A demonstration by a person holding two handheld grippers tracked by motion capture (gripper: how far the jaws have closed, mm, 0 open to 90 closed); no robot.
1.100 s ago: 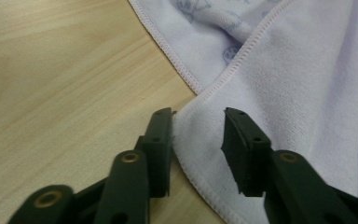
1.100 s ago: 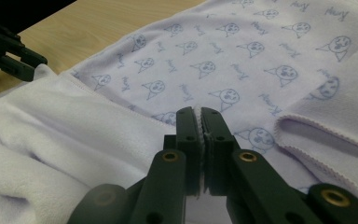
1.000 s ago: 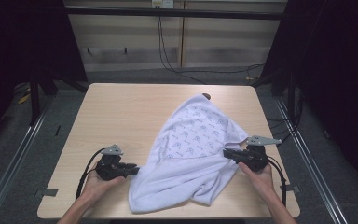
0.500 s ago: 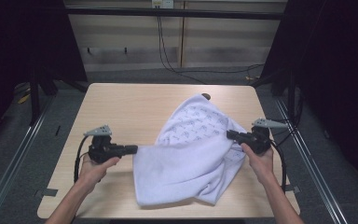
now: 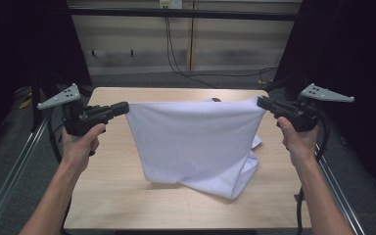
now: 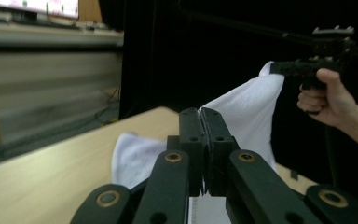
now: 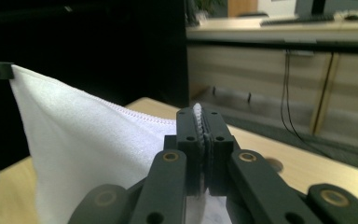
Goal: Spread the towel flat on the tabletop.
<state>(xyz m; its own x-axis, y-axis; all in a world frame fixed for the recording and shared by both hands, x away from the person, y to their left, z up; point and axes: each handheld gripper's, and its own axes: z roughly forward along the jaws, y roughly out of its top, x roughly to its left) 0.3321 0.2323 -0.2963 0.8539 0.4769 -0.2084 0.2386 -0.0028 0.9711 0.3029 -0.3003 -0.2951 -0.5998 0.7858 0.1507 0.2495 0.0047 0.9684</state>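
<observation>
Both jaws grip the white towel's (image 5: 196, 142) top corners, left gripper (image 5: 122, 107) and right gripper (image 5: 262, 102); its bottom rests on the desk (image 5: 117, 196). Keep the top edge taut and level.

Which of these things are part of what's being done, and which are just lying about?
In use:
white towel, held up by two corners
left hand-held gripper, shut on one corner
right hand-held gripper, shut on the other

Lying about:
wooden table
cables on the floor behind
</observation>
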